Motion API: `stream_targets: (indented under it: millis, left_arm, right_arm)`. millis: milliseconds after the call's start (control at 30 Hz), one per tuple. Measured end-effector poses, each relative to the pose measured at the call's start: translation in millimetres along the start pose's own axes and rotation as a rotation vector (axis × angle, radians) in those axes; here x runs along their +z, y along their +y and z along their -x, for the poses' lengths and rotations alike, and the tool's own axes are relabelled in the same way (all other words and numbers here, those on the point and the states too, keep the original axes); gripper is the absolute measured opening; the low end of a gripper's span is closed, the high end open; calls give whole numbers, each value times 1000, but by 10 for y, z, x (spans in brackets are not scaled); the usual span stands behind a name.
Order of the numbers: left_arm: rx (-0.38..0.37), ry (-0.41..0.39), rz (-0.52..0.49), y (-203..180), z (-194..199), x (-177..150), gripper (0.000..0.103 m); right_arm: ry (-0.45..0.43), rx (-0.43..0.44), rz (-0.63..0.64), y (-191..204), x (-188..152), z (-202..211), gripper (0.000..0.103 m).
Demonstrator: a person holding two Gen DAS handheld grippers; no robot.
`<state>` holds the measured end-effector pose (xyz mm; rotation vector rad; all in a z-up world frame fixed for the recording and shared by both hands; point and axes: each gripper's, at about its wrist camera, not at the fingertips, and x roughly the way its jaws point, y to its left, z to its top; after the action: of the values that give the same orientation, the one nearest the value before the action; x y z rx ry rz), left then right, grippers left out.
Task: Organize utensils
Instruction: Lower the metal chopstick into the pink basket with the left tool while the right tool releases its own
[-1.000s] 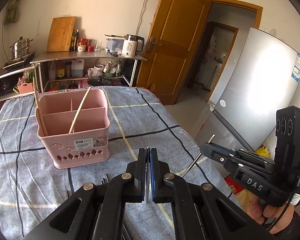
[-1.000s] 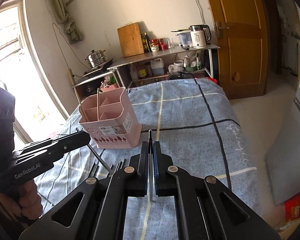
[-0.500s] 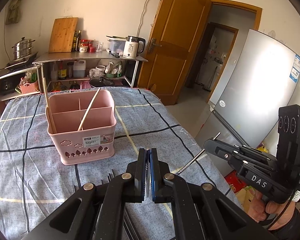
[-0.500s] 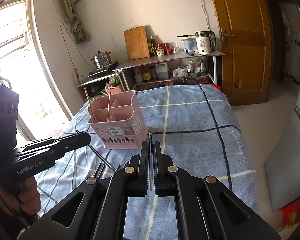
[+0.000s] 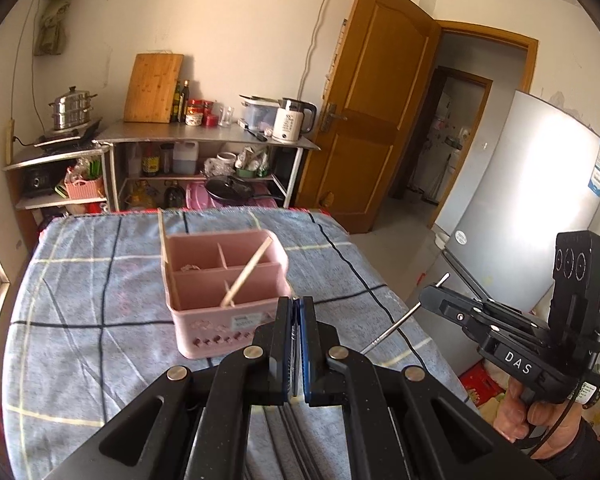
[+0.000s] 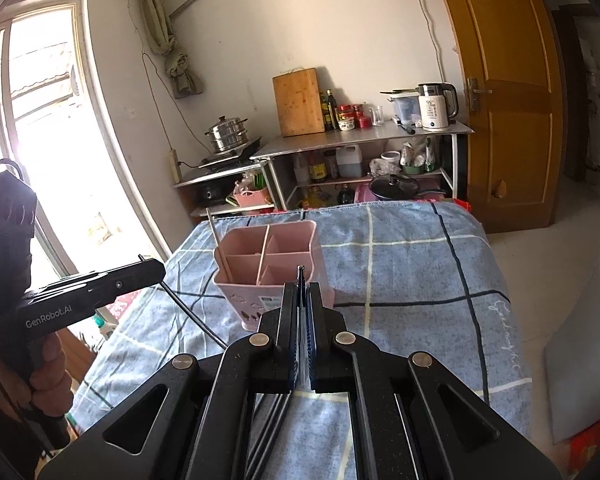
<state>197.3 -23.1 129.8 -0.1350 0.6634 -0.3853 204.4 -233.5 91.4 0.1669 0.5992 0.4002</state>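
A pink divided utensil basket (image 5: 224, 288) (image 6: 272, 264) stands on the blue checked tablecloth, with two wooden chopsticks (image 5: 246, 274) leaning in it. My left gripper (image 5: 296, 308) is shut on a thin metal utensil, whose dark shaft (image 6: 192, 312) slants down from it in the right wrist view. My right gripper (image 6: 302, 296) is shut on another thin metal utensil, seen as a silver rod (image 5: 400, 320) in the left wrist view. Both grippers hover above the table just in front of the basket. Several dark utensils (image 6: 268, 420) lie on the cloth below the grippers.
A metal shelf (image 5: 204, 136) with a kettle, cutting board, bottles and pots stands behind the table. A wooden door (image 5: 376, 112) and a silver fridge (image 5: 540, 200) are to the right. A window (image 6: 40, 128) is to the left. The table's right edge (image 6: 512, 320) drops to the floor.
Both grippers have risen and moved toward the basket with their utensils held. The basket now sits closer and more central in both views.
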Motion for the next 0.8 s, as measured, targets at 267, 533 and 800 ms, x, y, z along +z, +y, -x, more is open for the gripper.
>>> stream_targets:
  millis: [267, 533, 800]
  left_arm:
    - [52, -49, 45, 412, 100, 458, 3]
    - [75, -93, 85, 723, 76, 805, 3]
    - [91, -70, 115, 977, -199, 821, 3]
  right_arm:
    - [-25, 49, 0, 216, 349, -225, 4]
    - [-54, 61, 6, 350, 673, -460, 4]
    - [-43, 78, -22, 404, 718, -753, 4]
